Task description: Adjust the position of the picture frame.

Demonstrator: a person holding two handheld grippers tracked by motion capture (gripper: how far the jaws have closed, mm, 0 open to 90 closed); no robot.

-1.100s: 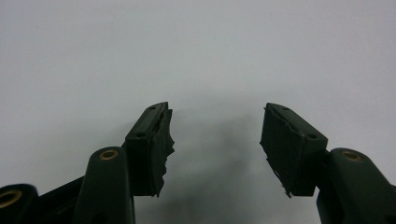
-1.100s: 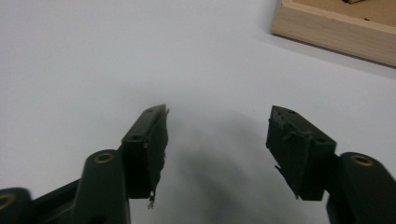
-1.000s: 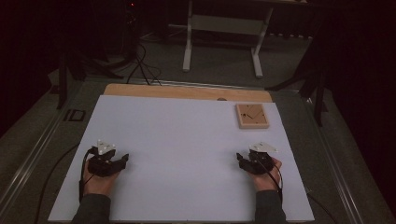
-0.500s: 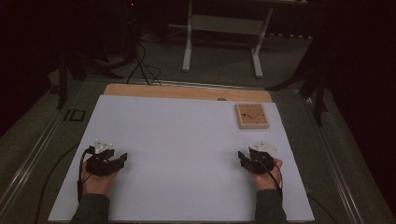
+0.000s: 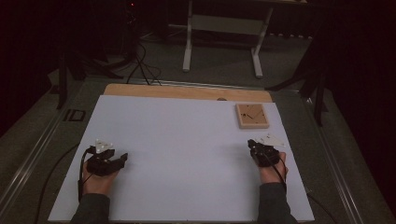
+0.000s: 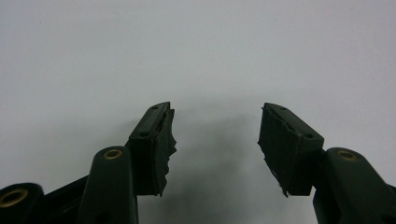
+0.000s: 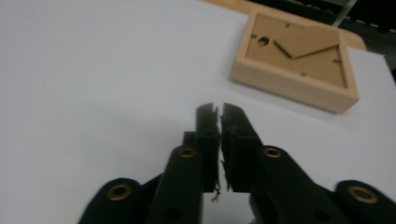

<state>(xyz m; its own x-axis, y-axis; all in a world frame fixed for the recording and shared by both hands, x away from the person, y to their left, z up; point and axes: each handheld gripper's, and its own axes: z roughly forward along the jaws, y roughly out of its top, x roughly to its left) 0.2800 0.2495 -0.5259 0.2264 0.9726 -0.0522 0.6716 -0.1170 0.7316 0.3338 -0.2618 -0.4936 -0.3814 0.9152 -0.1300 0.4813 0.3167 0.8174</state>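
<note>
The right claw point(image 7: 220, 108) has just been closing and its jaws now meet on nothing; the left claw point(image 6: 215, 140) stands wide open and empty over bare white tabletop point(image 5: 187, 140). Just ahead of the right claw, near the far right corner, sits a shallow wooden box point(image 7: 295, 60). It looks stiff, light and dry-surfaced; I'd pinch one raised side wall across its thickness.

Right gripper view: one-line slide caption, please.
Right gripper shut and empty over the white sheet, wooden tray just ahead.
</note>
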